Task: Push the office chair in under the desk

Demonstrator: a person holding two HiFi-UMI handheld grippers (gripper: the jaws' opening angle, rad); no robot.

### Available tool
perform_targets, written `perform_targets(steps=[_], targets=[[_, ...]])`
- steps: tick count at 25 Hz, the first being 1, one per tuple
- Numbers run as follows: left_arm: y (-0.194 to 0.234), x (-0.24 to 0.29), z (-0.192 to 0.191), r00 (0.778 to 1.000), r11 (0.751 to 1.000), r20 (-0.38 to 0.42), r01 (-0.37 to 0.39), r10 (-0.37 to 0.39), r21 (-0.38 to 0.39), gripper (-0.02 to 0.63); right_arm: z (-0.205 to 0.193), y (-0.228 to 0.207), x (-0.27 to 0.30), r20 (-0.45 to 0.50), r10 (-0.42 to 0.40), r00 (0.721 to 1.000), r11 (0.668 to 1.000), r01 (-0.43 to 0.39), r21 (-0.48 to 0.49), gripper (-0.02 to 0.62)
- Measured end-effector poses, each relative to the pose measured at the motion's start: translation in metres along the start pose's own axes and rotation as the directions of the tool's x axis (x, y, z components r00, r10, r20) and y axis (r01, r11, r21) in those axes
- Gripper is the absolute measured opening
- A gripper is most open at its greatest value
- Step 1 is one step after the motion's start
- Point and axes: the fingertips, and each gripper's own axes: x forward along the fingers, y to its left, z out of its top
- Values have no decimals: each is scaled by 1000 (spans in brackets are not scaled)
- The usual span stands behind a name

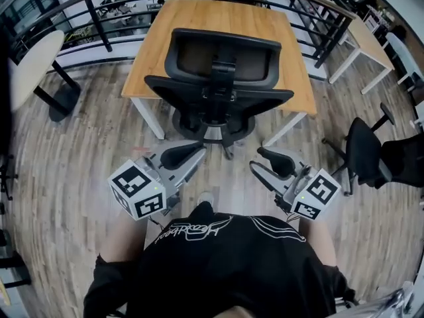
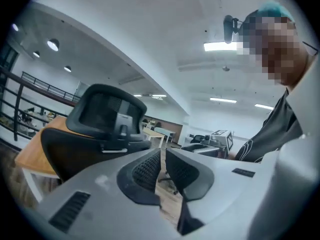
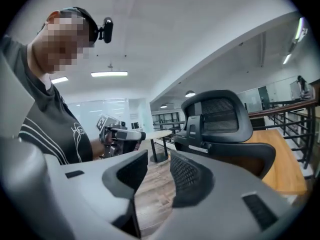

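The black office chair point(image 1: 218, 78) stands in front of me with its back toward me and its seat partly under the wooden desk point(image 1: 199, 18). My left gripper point(image 1: 199, 152) hovers low behind the chair's base, apart from it, its jaws almost together with nothing between them. In the left gripper view that gripper point(image 2: 162, 156) points past the chair point(image 2: 100, 119). On the other side my right gripper point(image 1: 262, 158) is also apart from the chair. Its jaws point(image 3: 159, 166) stand open and empty, and the chair point(image 3: 220, 124) shows to the right of them.
A round white table point(image 1: 30, 61) stands at the left and a black railing point(image 1: 99, 18) runs behind the desk. A second black chair point(image 1: 364, 151) sits at the right, near another light desk point(image 1: 368, 38). Wood plank floor lies between me and the chair.
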Motion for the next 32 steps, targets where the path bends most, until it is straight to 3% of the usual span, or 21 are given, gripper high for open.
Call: perform_targets(steps=[4, 7, 12, 16, 27, 32], targets=[[-70, 4, -34, 997, 998, -45, 55, -55, -8, 9, -20, 42, -37, -22, -37, 999, 998, 36, -47, 109], [-120, 4, -57, 996, 998, -62, 69, -70, -7, 6, -29, 73, -71, 12, -13, 1000, 999, 12, 38, 67], [-187, 0, -77, 992, 993, -62, 105, -108, -52, 6, -32, 115, -117, 118, 35, 992, 982, -56, 182, 54], [-230, -6, -87, 988, 989, -67, 134, -138, -63, 6, -38, 143, -143, 121, 53, 991, 984, -72, 164, 46], [-277, -20, -92, 990, 990, -49, 128, -131, -62, 6, -39, 181, -178, 135, 71, 988, 990, -86, 114, 46], [-278, -21, -94, 995, 996, -50, 81, -83, -29, 6, -37, 185, -186, 148, 64, 987, 991, -80, 107, 46]])
